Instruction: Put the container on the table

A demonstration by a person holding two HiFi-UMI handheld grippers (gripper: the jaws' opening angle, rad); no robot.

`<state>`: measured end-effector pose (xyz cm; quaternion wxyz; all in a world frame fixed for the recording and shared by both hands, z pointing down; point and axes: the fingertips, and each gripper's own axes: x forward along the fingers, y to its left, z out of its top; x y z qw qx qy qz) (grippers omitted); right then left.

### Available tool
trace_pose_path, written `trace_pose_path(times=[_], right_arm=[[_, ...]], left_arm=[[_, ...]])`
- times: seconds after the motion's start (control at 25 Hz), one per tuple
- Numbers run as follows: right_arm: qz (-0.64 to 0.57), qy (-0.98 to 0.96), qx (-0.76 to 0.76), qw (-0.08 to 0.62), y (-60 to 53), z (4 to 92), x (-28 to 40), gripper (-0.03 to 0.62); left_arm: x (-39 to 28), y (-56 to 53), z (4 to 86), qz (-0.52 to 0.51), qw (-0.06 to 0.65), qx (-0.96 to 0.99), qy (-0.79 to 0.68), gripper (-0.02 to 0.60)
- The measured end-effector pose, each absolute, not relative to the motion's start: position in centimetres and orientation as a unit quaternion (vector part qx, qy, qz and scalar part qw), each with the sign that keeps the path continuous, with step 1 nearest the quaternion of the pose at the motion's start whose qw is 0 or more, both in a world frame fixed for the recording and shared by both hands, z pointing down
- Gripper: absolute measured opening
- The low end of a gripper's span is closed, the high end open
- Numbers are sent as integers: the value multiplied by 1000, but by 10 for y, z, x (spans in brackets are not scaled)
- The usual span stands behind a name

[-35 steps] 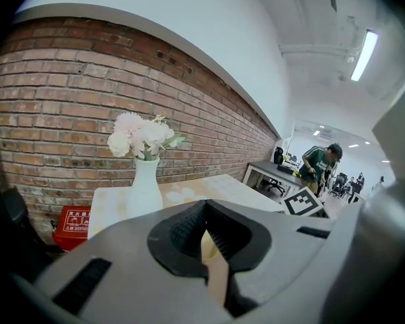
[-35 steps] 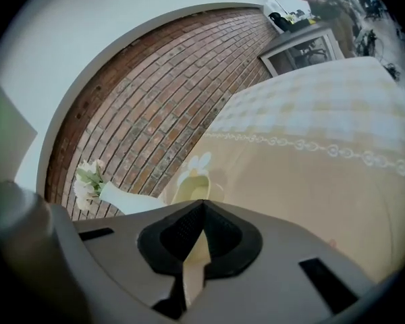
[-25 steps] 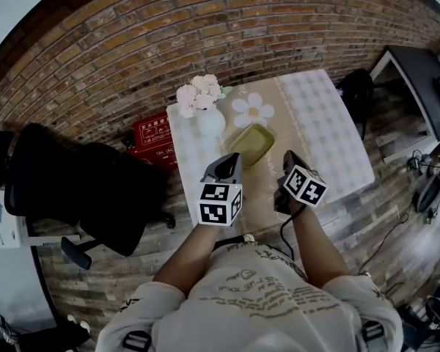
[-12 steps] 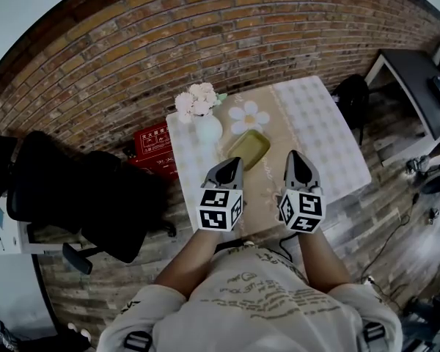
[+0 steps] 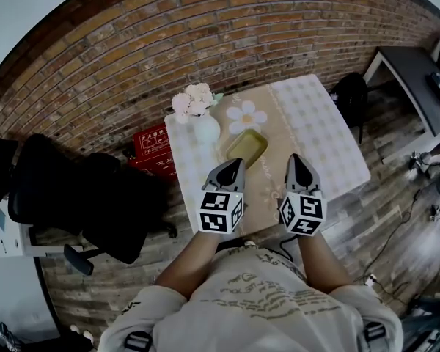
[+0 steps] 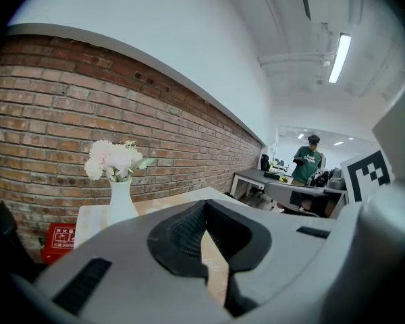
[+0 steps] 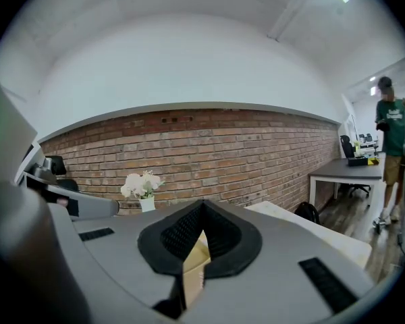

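Observation:
A shallow yellow-green container (image 5: 247, 147) lies on the tan runner of the white checked table (image 5: 330, 138), just right of a white vase (image 5: 205, 129) of pale flowers. Both grippers hover side by side over the table's near edge, short of the container, pointing toward the brick wall. The left gripper (image 5: 235, 161) is shut and empty; in its own view the left gripper (image 6: 204, 203) has its tips meeting, with the vase (image 6: 120, 201) beyond. The right gripper (image 5: 297, 158) is shut too, holding nothing. In the right gripper view, the right gripper (image 7: 202, 204) shows its pads closed together.
A black office chair (image 5: 81, 196) and a red box (image 5: 152, 139) sit left of the table. A dark bag or stool (image 5: 352, 90) stands at its right end, a black desk (image 5: 418, 72) farther right. A person in a green shirt (image 6: 309, 164) stands by the desk.
The right gripper has risen from low over the table and rolled from tilted to upright, now level with the left gripper. The container has stayed in place.

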<state>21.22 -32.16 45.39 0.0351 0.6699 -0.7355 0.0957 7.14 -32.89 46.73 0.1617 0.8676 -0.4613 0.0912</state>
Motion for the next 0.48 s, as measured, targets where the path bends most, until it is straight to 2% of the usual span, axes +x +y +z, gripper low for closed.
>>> trace_pose_path(times=[0.48], right_arm=[[113,-743,658,39,-323,463,208,2]], left_arm=[[70,-330,471,99,164,864,-466,6]])
